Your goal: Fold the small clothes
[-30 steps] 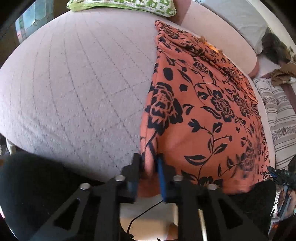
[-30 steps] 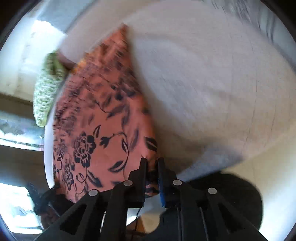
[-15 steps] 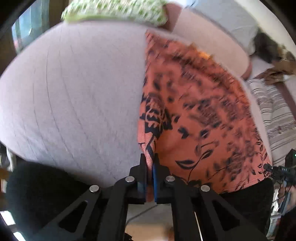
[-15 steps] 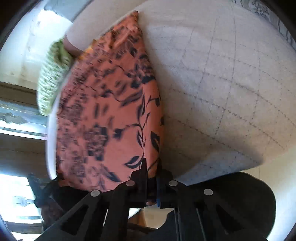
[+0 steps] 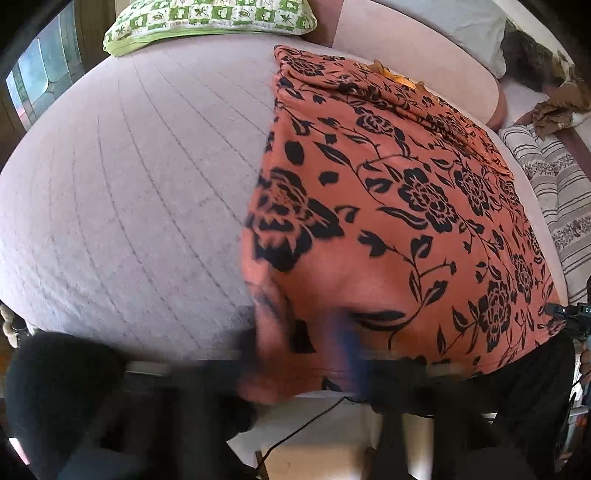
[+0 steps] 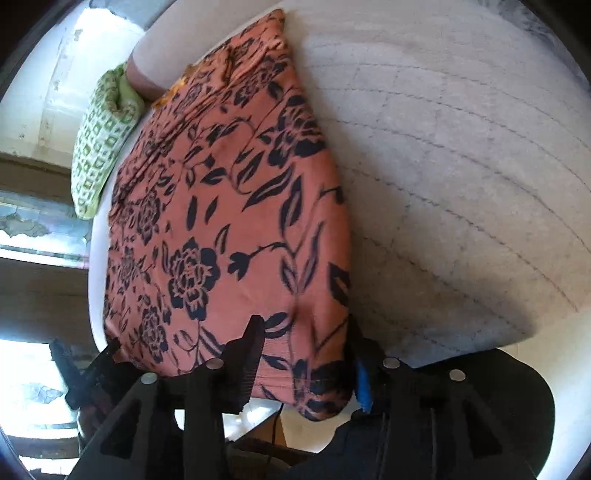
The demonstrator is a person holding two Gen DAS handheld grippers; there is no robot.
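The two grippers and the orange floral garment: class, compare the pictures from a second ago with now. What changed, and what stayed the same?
Both let go. The right gripper, clamped on the orange floral garment's near corner before, now has its jaws wide apart. The left gripper, motion-blurred, has also opened off its corner. The garment stays flat along the mattress edge, with the green pillow unmoved.

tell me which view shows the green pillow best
The left wrist view: the green pillow lies sharp across the top, its checked print clear. The right wrist view shows only a curved, distorted side of it.
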